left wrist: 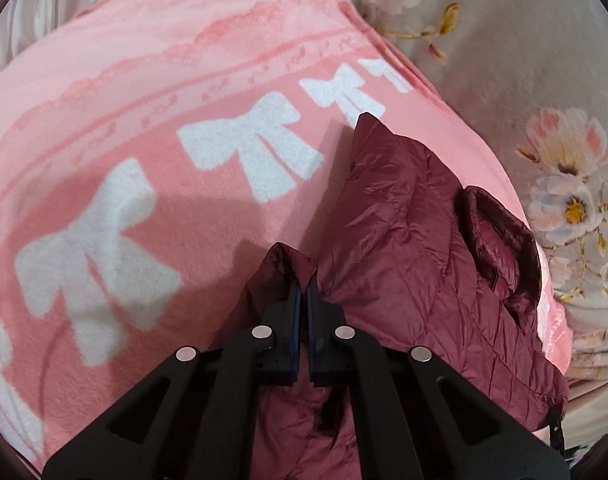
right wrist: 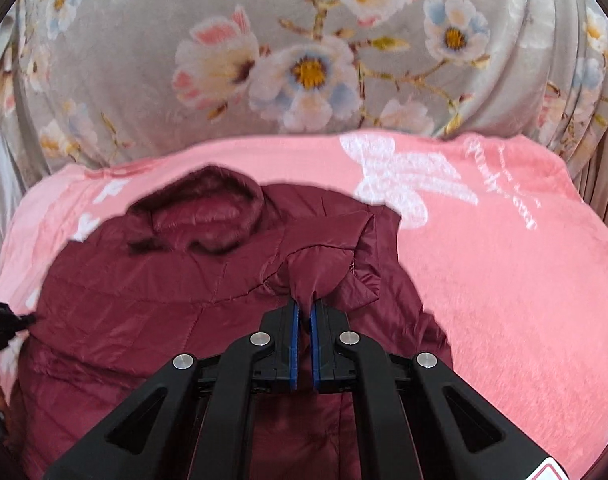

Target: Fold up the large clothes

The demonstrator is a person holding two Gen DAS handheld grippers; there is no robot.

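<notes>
The maroon puffer jacket (right wrist: pixel 152 320) lay on a pink bow-print blanket (left wrist: pixel 124 160) over a floral bedspread (right wrist: pixel 224 80). The left gripper (left wrist: pixel 304 284) had its jaws pinched on a puffy edge of fabric, and the right gripper (right wrist: pixel 304 308) was clamped on a bunched fold too, probably so both sides could lift together for a fold.
</notes>
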